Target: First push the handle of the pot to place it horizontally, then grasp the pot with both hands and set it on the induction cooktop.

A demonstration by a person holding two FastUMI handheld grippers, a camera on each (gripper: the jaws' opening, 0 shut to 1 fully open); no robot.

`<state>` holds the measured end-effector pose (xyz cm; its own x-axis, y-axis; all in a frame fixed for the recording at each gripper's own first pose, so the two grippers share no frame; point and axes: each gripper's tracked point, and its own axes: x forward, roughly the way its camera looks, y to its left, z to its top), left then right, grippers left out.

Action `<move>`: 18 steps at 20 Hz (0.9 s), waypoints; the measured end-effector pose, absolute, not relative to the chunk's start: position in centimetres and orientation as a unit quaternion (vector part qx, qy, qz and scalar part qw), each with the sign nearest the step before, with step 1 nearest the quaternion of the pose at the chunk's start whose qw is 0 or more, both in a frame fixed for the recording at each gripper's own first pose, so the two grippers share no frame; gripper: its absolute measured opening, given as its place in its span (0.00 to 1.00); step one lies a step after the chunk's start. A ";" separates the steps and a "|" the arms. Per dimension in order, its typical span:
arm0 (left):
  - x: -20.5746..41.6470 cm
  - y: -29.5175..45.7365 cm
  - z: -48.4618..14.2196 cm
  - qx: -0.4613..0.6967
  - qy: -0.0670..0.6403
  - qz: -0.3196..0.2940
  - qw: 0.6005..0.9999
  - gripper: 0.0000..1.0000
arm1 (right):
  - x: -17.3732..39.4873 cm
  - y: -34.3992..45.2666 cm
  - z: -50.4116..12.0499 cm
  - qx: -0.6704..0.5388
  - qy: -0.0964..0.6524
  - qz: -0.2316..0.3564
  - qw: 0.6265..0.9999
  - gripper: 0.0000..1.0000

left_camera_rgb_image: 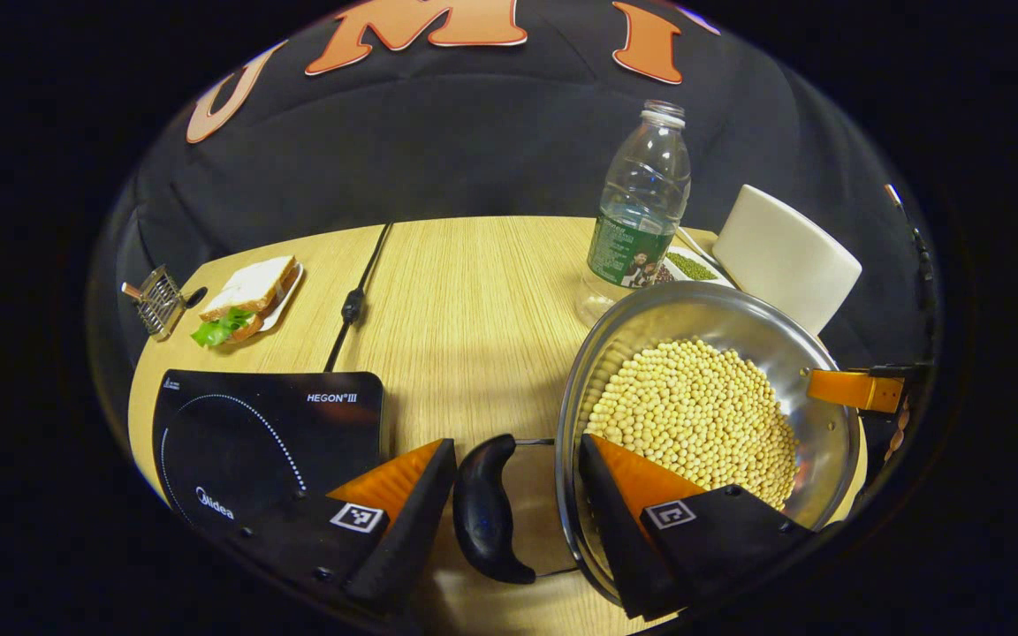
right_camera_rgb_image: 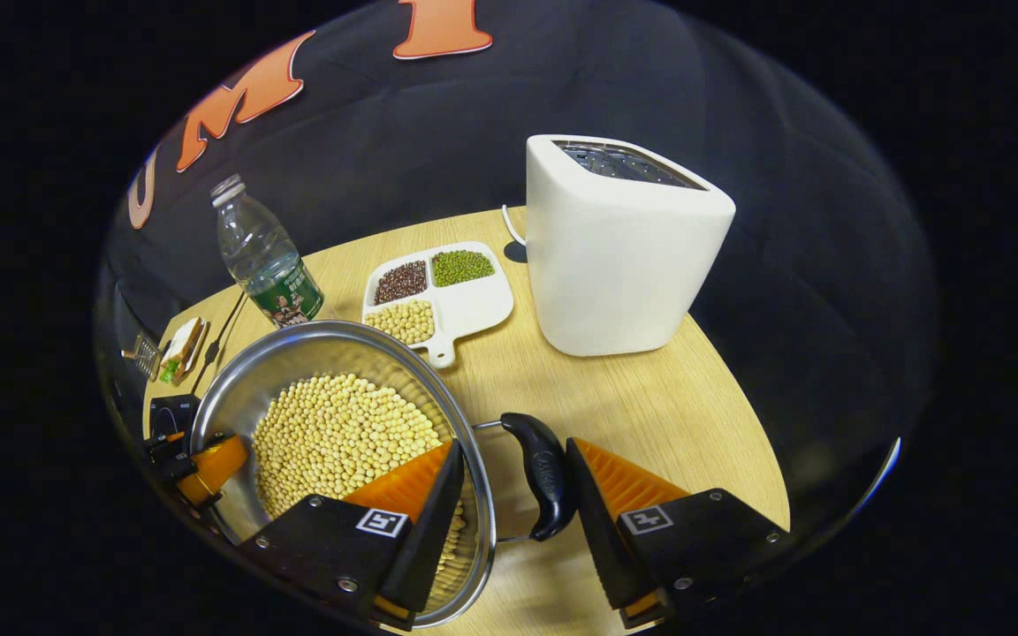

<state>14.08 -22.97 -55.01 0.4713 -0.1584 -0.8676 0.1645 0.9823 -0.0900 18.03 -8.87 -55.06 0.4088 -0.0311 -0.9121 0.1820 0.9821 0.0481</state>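
A steel pot (left_camera_rgb_image: 581, 371) full of soybeans (left_camera_rgb_image: 695, 406) stands on the wooden table, right of the black induction cooktop (left_camera_rgb_image: 270, 433). My left gripper (left_camera_rgb_image: 518, 446) is open and straddles the pot's black left handle (left_camera_rgb_image: 487, 508); one finger is outside the handle and the other reaches over the rim. My right gripper (right_camera_rgb_image: 513, 446) is open too, around the right handle (right_camera_rgb_image: 544, 477) and the rim of the pot (right_camera_rgb_image: 297, 340). Its outer finger is close against that handle. Each gripper's far finger shows across the pot from the other, the right gripper (left_camera_rgb_image: 854, 389) and the left gripper (right_camera_rgb_image: 200, 468).
A plastic bottle (left_camera_rgb_image: 641, 212) and a divided dish (right_camera_rgb_image: 460, 305) of beans stand behind the pot. A white toaster (right_camera_rgb_image: 619, 247) is at the back right. A sandwich plate (left_camera_rgb_image: 248, 296), a small metal rack (left_camera_rgb_image: 155, 300) and the cooktop's cable (left_camera_rgb_image: 354, 305) lie at the back left.
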 end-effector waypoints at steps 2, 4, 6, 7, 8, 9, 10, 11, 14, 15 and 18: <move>14.3 -23.2 -55.3 -0.003 0.503 -0.086 0.860 0.92 | 18.0 -8.8 -55.2 0.059 0.534 -0.063 0.841 0.73; 14.2 -23.2 -55.5 -0.005 0.504 -0.082 0.860 0.92 | 18.1 -8.7 -55.3 0.070 0.529 -0.060 0.844 0.73; 14.2 -23.1 -55.4 -0.008 0.501 -0.079 0.862 0.91 | 17.6 -8.4 -56.2 0.102 0.538 -0.059 0.834 0.74; 14.3 -23.2 -55.5 -0.012 0.500 -0.078 0.862 0.85 | 17.3 -8.2 -56.8 0.110 0.545 -0.055 0.830 0.75; 14.2 -23.3 -55.5 -0.015 0.500 -0.080 0.862 0.90 | 17.2 -8.0 -57.4 0.116 0.545 -0.053 0.829 0.74; 14.2 -23.3 -55.5 -0.018 0.502 -0.084 0.861 0.90 | 17.5 -8.0 -57.5 0.117 0.538 -0.055 0.833 0.74; 14.2 -23.3 -55.6 -0.019 0.501 -0.085 0.861 0.88 | 17.7 -8.0 -57.6 0.117 0.532 -0.056 0.836 0.74; 14.2 -23.3 -55.5 -0.020 0.501 -0.086 0.861 0.84 | 17.6 -8.0 -57.6 0.114 0.532 -0.054 0.837 0.73; 14.4 -23.5 -55.4 -0.024 0.491 -0.085 0.867 0.80 | 17.5 -8.0 -57.4 0.111 0.531 -0.049 0.839 0.71; 14.7 -23.4 -55.2 -0.028 0.482 -0.084 0.872 0.80 | 17.5 -8.0 -57.4 0.108 0.529 -0.048 0.841 0.70; 14.7 -23.5 -55.0 -0.025 0.471 -0.087 0.878 0.75 | 17.3 -7.9 -57.3 0.101 0.526 -0.050 0.843 0.66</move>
<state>14.70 -23.54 -54.98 0.5419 -0.1765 -0.8217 0.1285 0.9836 -0.1265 17.34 -7.94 -57.27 0.4420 0.0213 -0.8967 0.1903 0.9747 0.1169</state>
